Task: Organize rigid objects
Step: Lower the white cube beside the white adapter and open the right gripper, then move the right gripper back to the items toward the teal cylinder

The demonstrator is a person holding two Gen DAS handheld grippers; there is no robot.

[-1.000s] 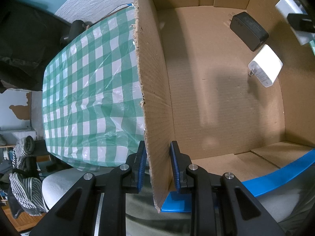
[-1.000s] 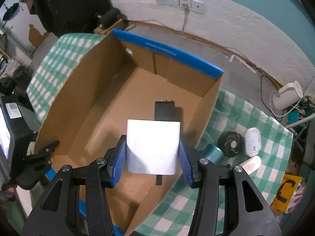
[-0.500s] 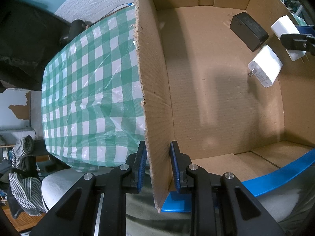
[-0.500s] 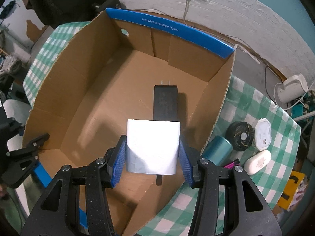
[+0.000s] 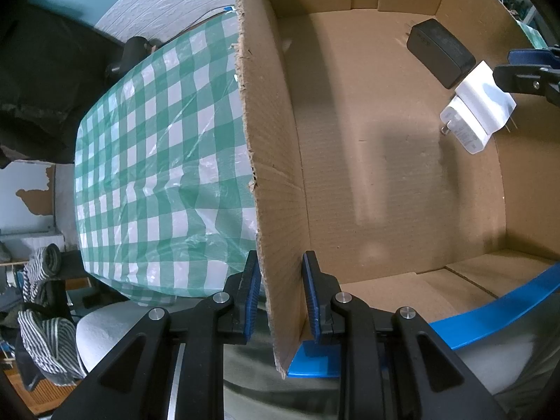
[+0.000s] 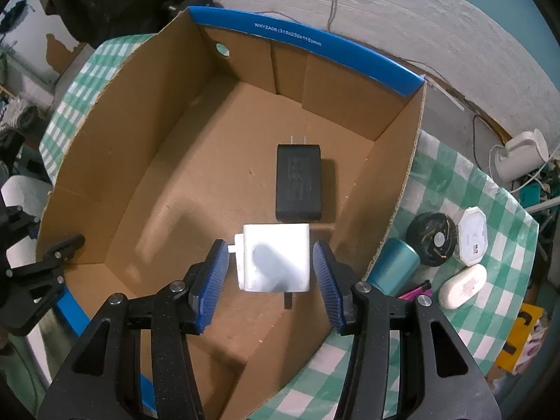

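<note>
An open cardboard box with blue rims stands on the green check cloth. My left gripper is shut on the box's near side wall, and it also shows at the left edge of the right wrist view. My right gripper hangs inside the box, open. The white charger lies below it with a gap to each pad. That charger rests on a second white charger, beside a black charger. In the left wrist view the right gripper hovers just over the top white charger.
Right of the box on the cloth are a teal cylinder, a black round disc, a white octagonal case, a white oval case and a pink pen. Left of the box, bare cloth runs to the table edge.
My right gripper sank into the box. The white charger, gripped in the earlier frames, has left the pads and lies on the other white charger. The left gripper has not moved.
</note>
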